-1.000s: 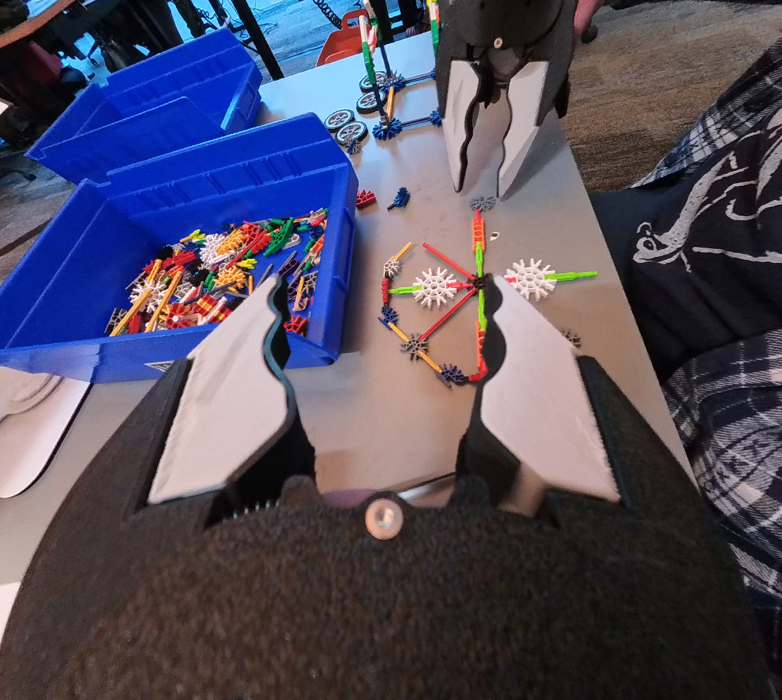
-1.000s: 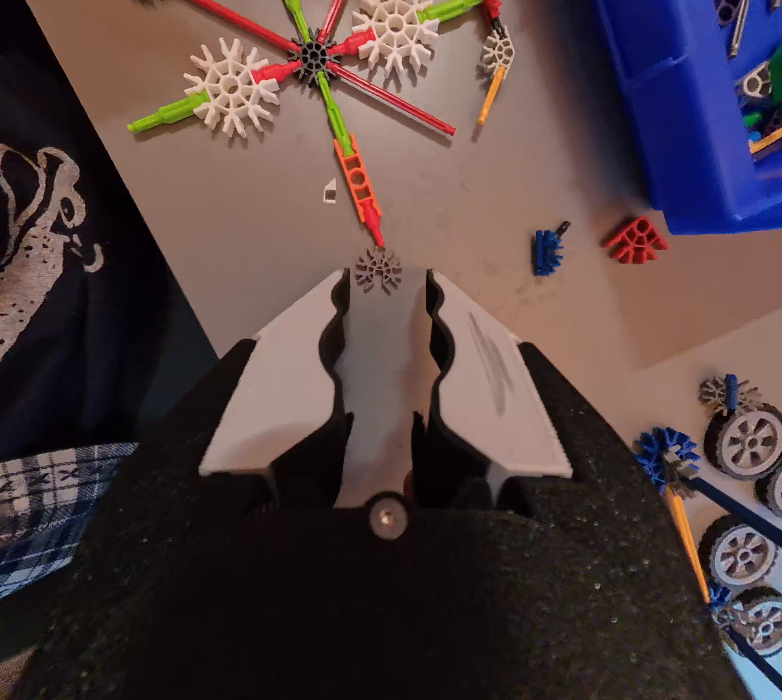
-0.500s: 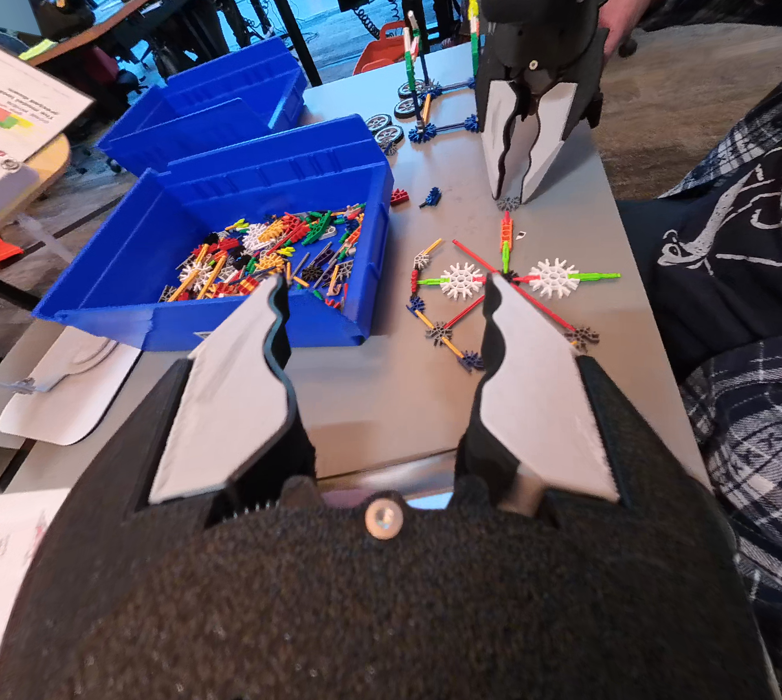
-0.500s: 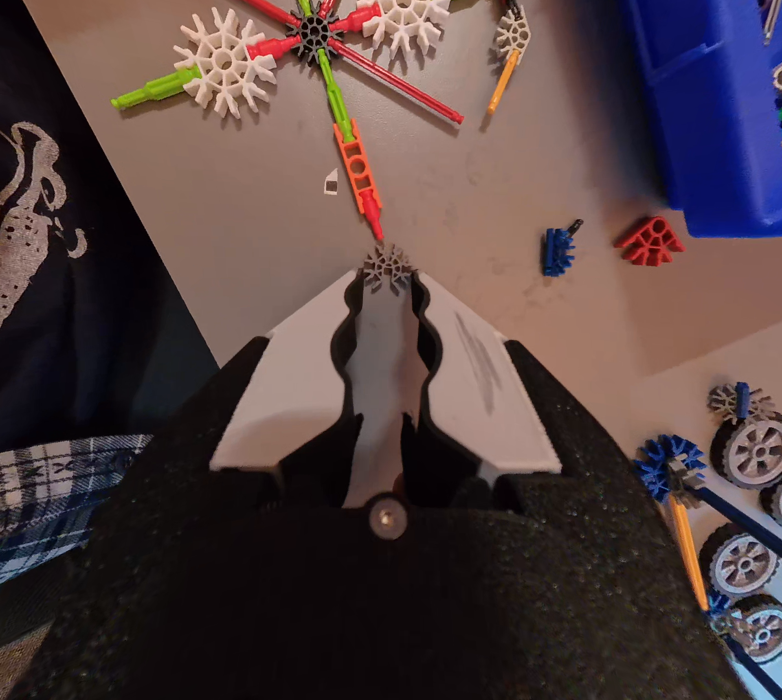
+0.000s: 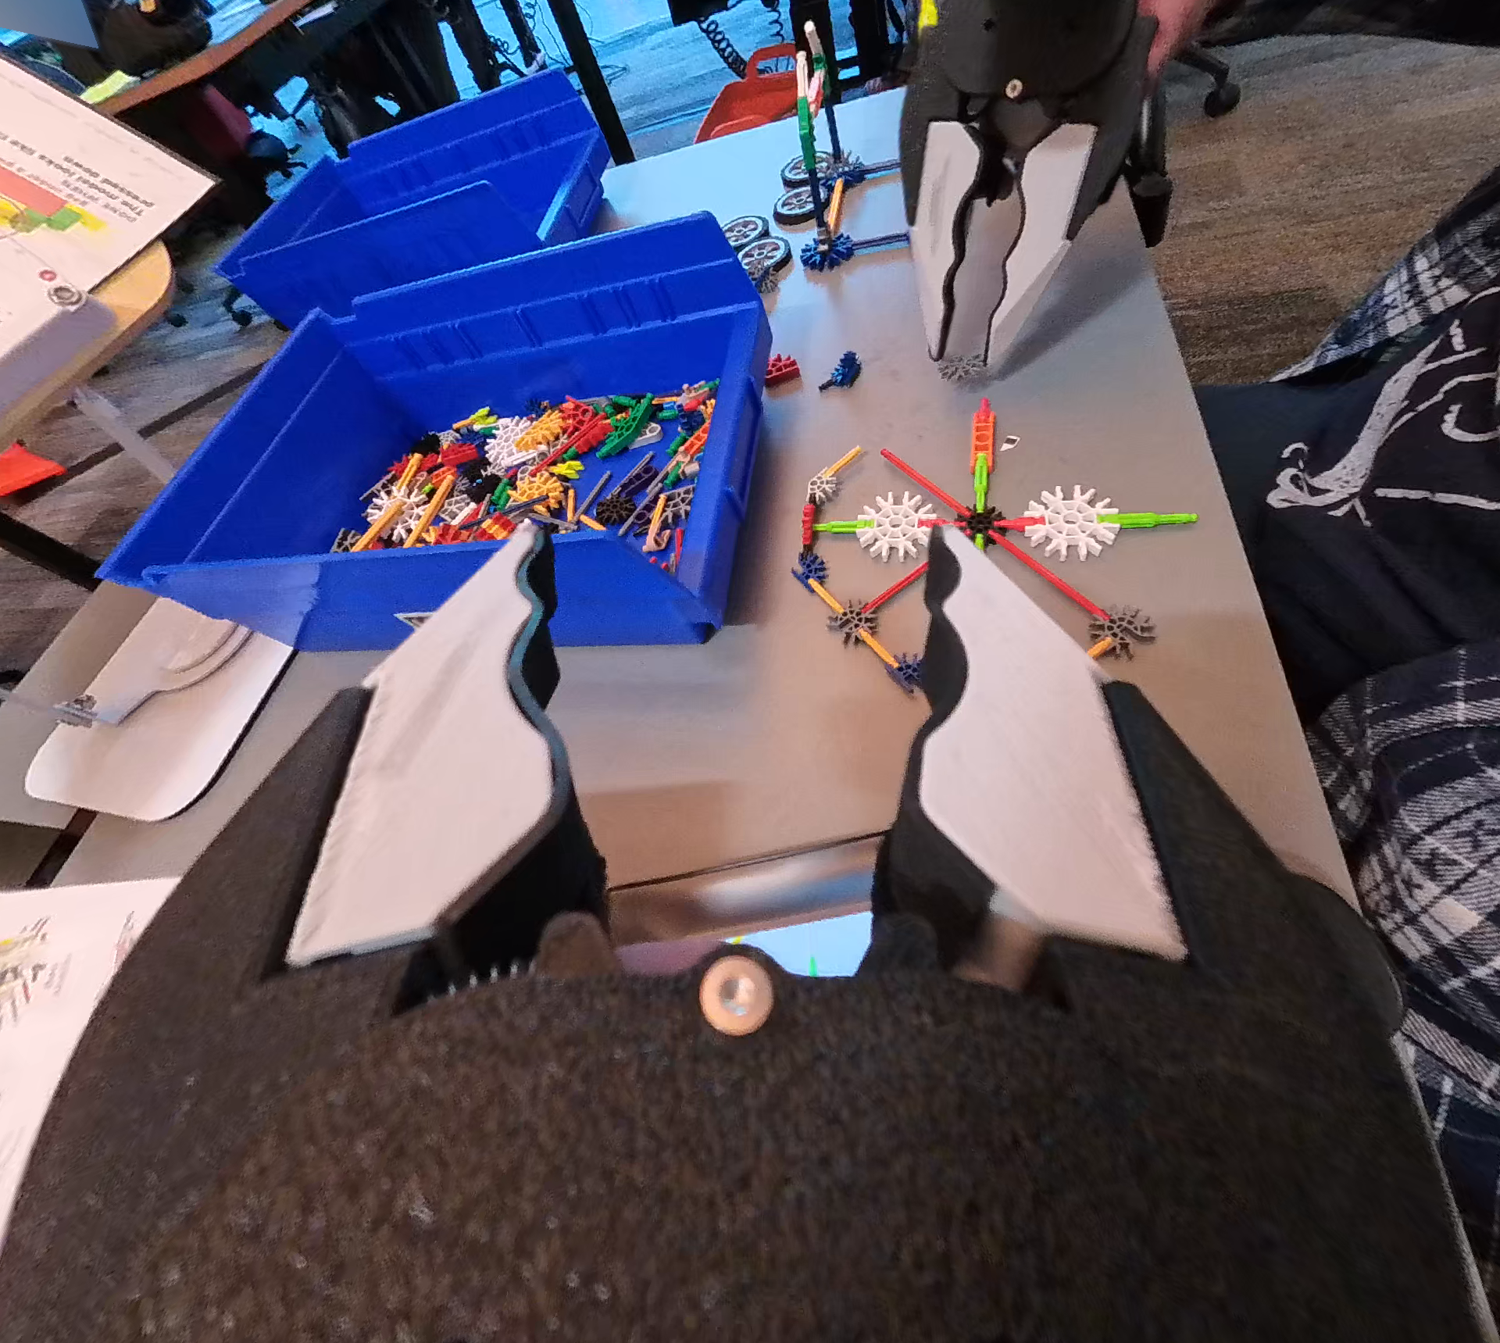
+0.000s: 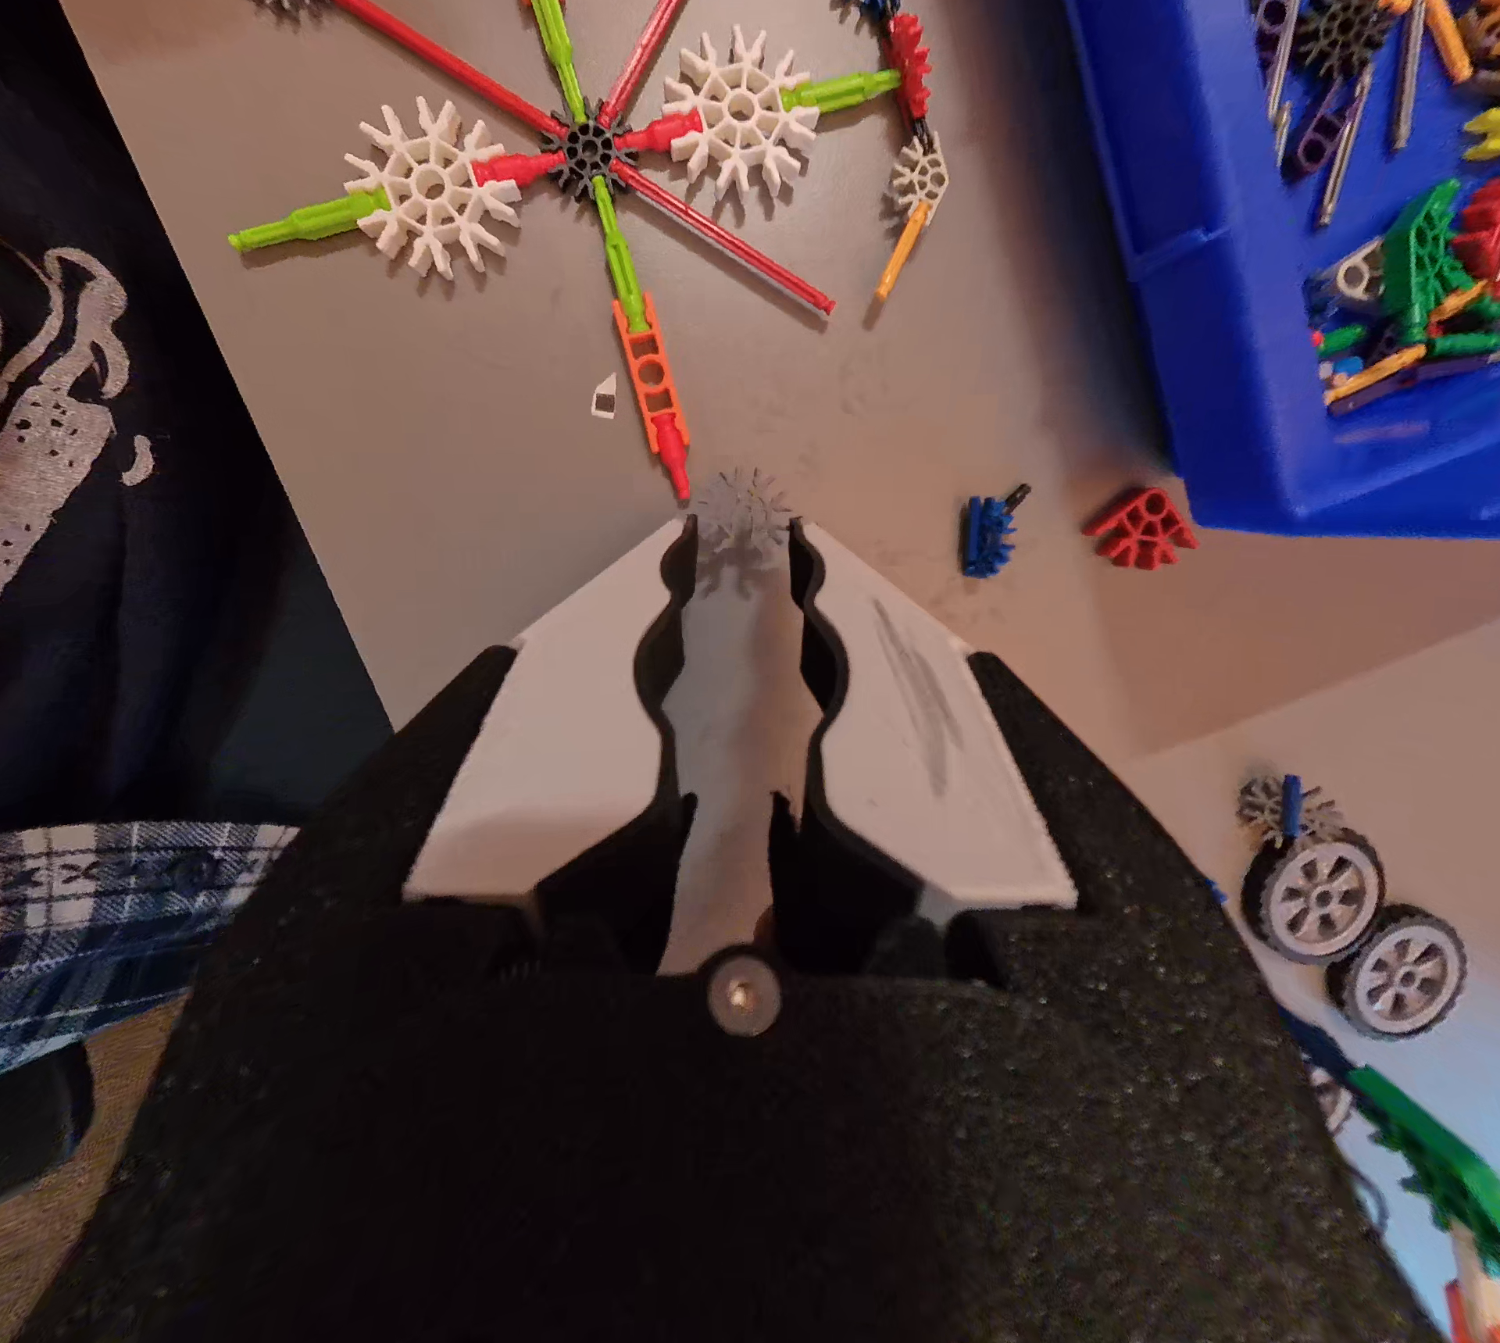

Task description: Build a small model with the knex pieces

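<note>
Small grey snowflake connector (image 6: 743,510) lies on the grey surface (image 6: 454,362), just beside the red tip of the spoked wheel build (image 6: 591,145). Right claw (image 6: 740,529) brackets it w/ both fingertips, narrow gap each side, looks blurred; can't tell if it's clamped yet. Blue connector (image 6: 986,533) & red connector (image 6: 1140,537) lie near, to the side, blue parts bin (image 6: 1201,249) beyond. Left claw (image 5: 734,553) hangs wide apart, holding nothing, over the near surface edge, bin in front-left, wheel build front-right
</note>
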Tool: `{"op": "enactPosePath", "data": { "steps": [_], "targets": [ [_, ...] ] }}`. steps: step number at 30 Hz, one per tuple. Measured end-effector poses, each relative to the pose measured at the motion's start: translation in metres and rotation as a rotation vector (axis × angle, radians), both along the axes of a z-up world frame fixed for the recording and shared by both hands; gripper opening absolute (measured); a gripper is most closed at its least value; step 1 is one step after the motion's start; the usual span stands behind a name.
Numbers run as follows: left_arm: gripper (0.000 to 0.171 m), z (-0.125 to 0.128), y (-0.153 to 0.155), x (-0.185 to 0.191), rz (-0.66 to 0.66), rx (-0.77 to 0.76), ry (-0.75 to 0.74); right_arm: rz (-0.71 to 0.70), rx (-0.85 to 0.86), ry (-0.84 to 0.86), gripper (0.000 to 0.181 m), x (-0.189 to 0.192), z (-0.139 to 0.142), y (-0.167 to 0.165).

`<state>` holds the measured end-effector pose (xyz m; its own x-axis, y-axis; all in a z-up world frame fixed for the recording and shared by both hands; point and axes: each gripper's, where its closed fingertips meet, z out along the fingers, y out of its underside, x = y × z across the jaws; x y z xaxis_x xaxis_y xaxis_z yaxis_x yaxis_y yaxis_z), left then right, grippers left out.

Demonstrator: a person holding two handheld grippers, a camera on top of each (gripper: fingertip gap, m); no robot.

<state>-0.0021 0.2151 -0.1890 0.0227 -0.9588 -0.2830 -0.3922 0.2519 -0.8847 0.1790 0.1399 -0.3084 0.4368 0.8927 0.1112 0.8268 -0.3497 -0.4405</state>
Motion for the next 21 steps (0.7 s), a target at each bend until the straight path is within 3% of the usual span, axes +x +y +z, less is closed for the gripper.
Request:
{"op": "enactPosePath", "data": {
  "steps": [8,13,21],
  "targets": [
    [0.089,-0.011,-0.012,0.017,-0.064,-0.001,0.070,0.210,0.040,-0.019,0.022,-0.014,0.008,0.018],
    [0.082,-0.025,-0.037,0.037,-0.178,-0.011,0.157,0.339,0.049,-0.066,0.022,-0.022,0.004,0.031],
    [0.077,-0.079,-0.087,0.069,-0.398,-0.037,0.443,0.475,0.043,-0.119,0.022,-0.027,-0.005,0.041]
  ]
}}
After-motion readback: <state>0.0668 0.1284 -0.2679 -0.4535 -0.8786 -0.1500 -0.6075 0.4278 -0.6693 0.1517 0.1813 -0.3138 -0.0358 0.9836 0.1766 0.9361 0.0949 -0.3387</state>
